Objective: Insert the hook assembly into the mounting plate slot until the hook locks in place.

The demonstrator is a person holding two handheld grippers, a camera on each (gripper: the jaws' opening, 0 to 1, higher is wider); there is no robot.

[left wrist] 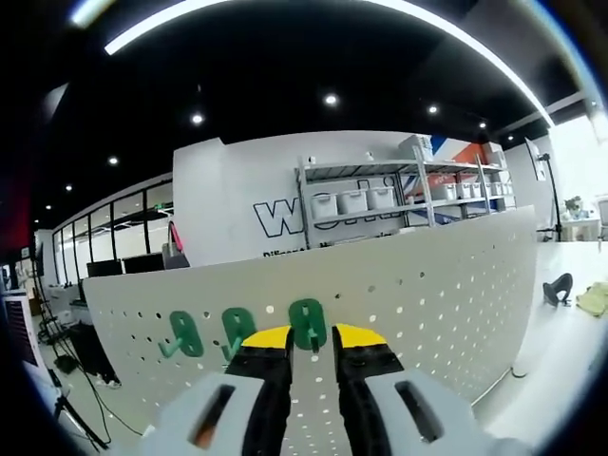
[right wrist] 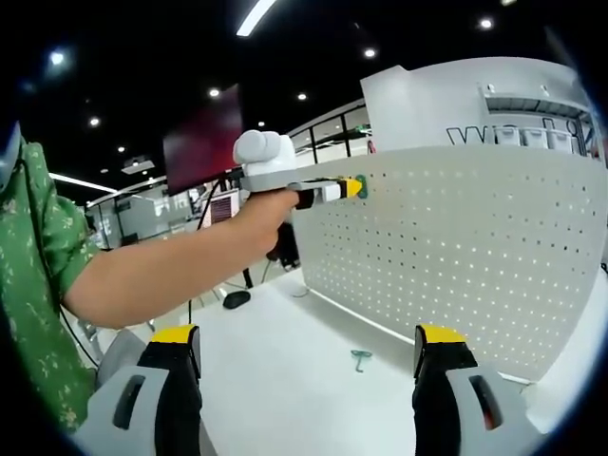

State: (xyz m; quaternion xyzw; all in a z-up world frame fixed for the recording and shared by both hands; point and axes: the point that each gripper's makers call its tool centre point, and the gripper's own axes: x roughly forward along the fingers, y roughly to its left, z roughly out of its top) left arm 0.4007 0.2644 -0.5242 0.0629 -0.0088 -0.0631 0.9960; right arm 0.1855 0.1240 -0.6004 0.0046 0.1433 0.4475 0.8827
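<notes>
The left gripper [left wrist: 312,344], fingers nearly together, pinches a green plastic hook [left wrist: 308,322] against the white perforated mounting board [left wrist: 427,294], near its top edge. The right gripper [right wrist: 306,366], fingers spread wide, hovers over open white worktop [right wrist: 285,380], where a spare green hook [right wrist: 360,359] lies.

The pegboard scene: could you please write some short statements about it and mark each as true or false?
1. Three green hooks sit on the white pegboard. True.
2. The left tongs are closed around the rightmost green hook. True.
3. The right tongs grip a hook. False: their jaws stand wide apart with nothing between them.
4. A small green hook lies on the white table near the foot of the pegboard. True.
5. The pegboard lies flat on the table. False: it stands upright.
</notes>
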